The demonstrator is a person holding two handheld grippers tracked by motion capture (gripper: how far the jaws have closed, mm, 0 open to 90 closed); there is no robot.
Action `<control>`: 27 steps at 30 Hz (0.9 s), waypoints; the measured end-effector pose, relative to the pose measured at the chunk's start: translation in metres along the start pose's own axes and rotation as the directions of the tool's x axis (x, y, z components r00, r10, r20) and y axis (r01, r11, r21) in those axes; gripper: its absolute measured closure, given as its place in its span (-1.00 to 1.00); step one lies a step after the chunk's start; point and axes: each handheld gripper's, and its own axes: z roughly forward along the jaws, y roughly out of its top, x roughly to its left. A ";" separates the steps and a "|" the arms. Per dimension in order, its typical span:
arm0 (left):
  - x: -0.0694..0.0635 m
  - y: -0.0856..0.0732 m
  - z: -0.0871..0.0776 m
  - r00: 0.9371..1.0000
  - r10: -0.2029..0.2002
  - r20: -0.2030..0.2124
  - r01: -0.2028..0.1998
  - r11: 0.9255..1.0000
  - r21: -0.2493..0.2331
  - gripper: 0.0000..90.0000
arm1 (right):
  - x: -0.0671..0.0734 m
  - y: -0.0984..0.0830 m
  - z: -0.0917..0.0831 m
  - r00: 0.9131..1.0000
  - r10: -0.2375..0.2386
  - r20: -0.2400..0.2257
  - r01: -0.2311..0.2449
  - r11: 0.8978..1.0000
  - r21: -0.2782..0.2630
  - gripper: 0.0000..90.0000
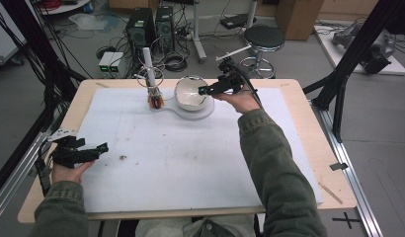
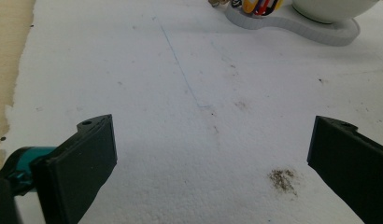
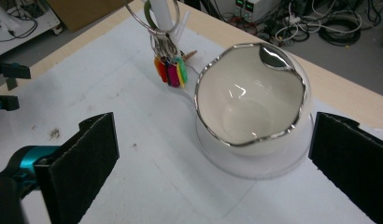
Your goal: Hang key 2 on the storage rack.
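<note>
One white bowl sits between the spread right claw; the left claw gapes over bare foam.

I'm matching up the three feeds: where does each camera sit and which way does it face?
High view: above the person's side, looking forward and down on the table; both forearms, left gripper, right gripper.
Left gripper view: low over the white sheet, open jaws.
Right gripper view: above the bowl, open jaws.
All three share the bowl and the coloured tags.

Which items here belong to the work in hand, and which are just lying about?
In hand: right gripper, open beside the white bowl; white base under it.
Lying about: key ring with coloured tags, white post, dirt speck, stool, idle left gripper.
</note>
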 end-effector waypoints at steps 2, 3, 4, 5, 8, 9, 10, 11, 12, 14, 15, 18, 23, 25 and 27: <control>0.000 0.000 0.000 1.000 0.001 0.000 -0.001 1.000 0.001 -0.96 | -0.003 -0.005 -0.004 1.000 0.004 0.005 -0.004 1.000 -0.013 -0.99; 0.000 0.000 0.000 1.000 0.002 -0.001 -0.002 1.000 0.002 -0.96 | -0.005 -0.007 -0.005 1.000 0.003 0.006 -0.002 1.000 -0.022 -0.99; 0.000 0.000 0.000 1.000 0.003 -0.001 -0.003 1.000 0.002 -0.96 | -0.006 -0.009 -0.007 1.000 0.013 0.009 -0.012 1.000 -0.016 -0.99; 0.000 0.000 0.000 1.000 0.005 -0.002 -0.005 1.000 0.003 -0.96 | -0.007 -0.012 -0.008 1.000 0.012 0.021 -0.012 1.000 -0.013 -0.99; 0.000 0.000 0.000 1.000 0.007 -0.005 -0.007 1.000 0.004 -0.96 | -0.013 -0.021 -0.012 0.999 0.029 0.042 -0.028 1.000 -0.006 -0.99; 0.000 -0.001 0.000 1.000 0.008 -0.004 -0.008 1.000 0.004 -0.96 | -0.014 -0.023 -0.013 0.998 0.027 0.060 -0.028 1.000 0.001 -0.99; 0.000 -0.001 0.000 1.000 0.006 -0.004 -0.006 1.000 0.003 -0.96 | -0.015 -0.024 -0.015 0.998 0.031 0.062 -0.031 0.999 -0.009 -0.99; 0.000 -0.001 0.000 1.000 0.009 -0.005 -0.009 1.000 0.005 -0.96 | -0.017 -0.027 -0.017 0.998 0.045 0.055 -0.043 0.999 -0.021 -0.99; -0.001 -0.001 0.000 1.000 0.007 -0.005 -0.007 1.000 0.004 -0.96 | -0.018 -0.029 -0.019 0.997 0.049 0.055 -0.048 0.999 -0.021 -0.99; -0.001 -0.001 0.000 1.000 0.007 -0.003 -0.007 1.000 0.004 -0.96 | -0.021 -0.034 -0.023 0.996 0.055 0.064 -0.053 0.998 -0.024 -0.99; -0.001 -0.001 0.000 1.000 0.007 -0.004 -0.007 1.000 0.004 -0.96 | -0.022 -0.037 -0.025 0.996 0.059 0.064 -0.058 0.998 -0.027 -0.99; -0.001 -0.001 0.000 1.000 0.008 -0.004 -0.008 1.000 0.005 -0.96 | -0.026 -0.043 -0.029 0.994 0.068 0.083 -0.066 0.998 -0.020 -0.99; -0.001 -0.001 -0.001 1.000 0.009 -0.005 -0.009 1.000 0.004 -0.96 | -0.032 -0.056 -0.038 0.991 0.092 0.093 -0.089 0.995 -0.034 -0.99; -0.001 -0.001 -0.001 1.000 0.007 -0.007 -0.007 1.000 0.000 -0.96 | -0.034 -0.062 -0.041 0.990 0.103 0.093 -0.099 0.994 -0.043 -0.99; 0.000 -0.001 -0.002 1.000 0.008 -0.009 -0.008 1.000 0.001 -0.96 | -0.036 -0.069 -0.043 0.989 0.109 0.099 -0.105 0.994 -0.043 -0.99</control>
